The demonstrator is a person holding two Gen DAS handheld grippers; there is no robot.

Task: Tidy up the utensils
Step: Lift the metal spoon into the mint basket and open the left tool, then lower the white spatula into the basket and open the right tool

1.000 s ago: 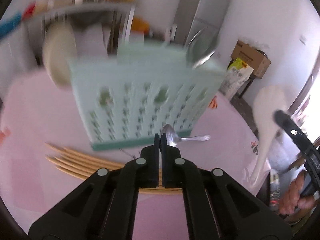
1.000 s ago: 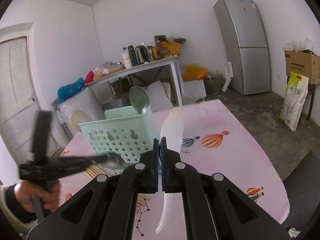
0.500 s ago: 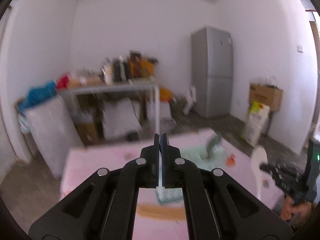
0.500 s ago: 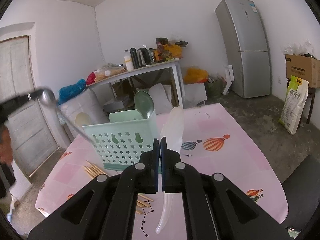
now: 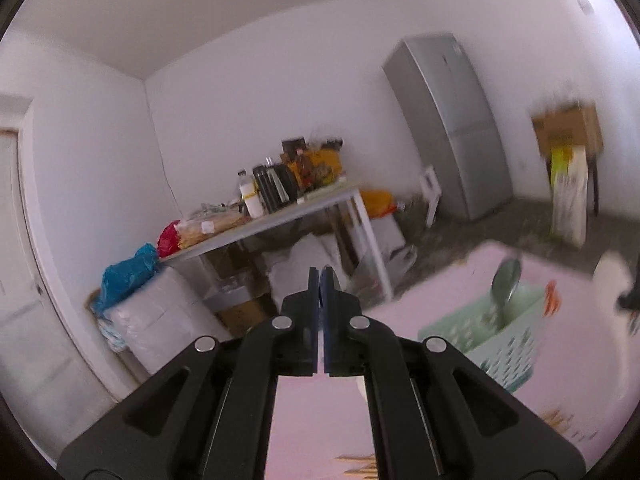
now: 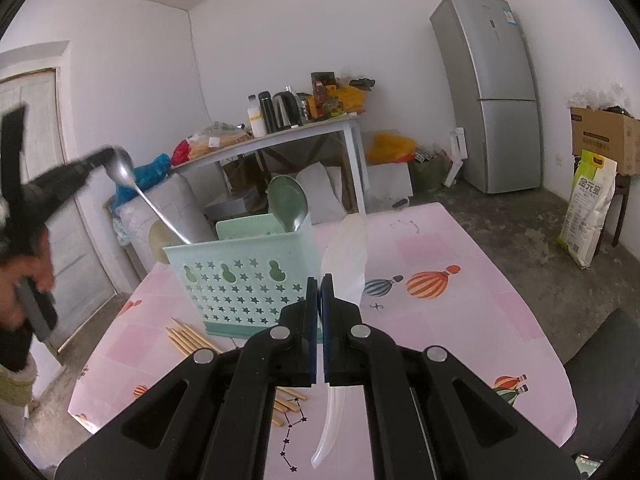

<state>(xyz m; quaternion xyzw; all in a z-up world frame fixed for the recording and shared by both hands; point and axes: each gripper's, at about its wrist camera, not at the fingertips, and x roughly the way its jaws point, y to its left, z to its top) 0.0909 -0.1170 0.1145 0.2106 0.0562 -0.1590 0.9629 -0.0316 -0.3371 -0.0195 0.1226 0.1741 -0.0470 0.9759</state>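
- Nearest, the right tongs (image 6: 319, 312) are clenched on a translucent white plastic spoon (image 6: 347, 256), gripped at mid-handle. Its bowl points up and its thin handle end hangs below the tongs.
- The spoon looks light, slightly flexible and smooth, so a grip near the bowl's neck should limit swinging.
- Wooden chopsticks (image 6: 188, 338) lie on the pink worktop (image 6: 460, 300); thin, stiff and prone to roll, they are best pinched mid-length.
- Beyond stands a mint perforated utensil basket (image 6: 244, 280) holding a green ladle (image 6: 288, 208).
- At far left, the left tongs (image 6: 102, 160) grip a metal spoon (image 6: 138, 192) by its bowl, handle dipping into the basket; it seems rigid and slippery.
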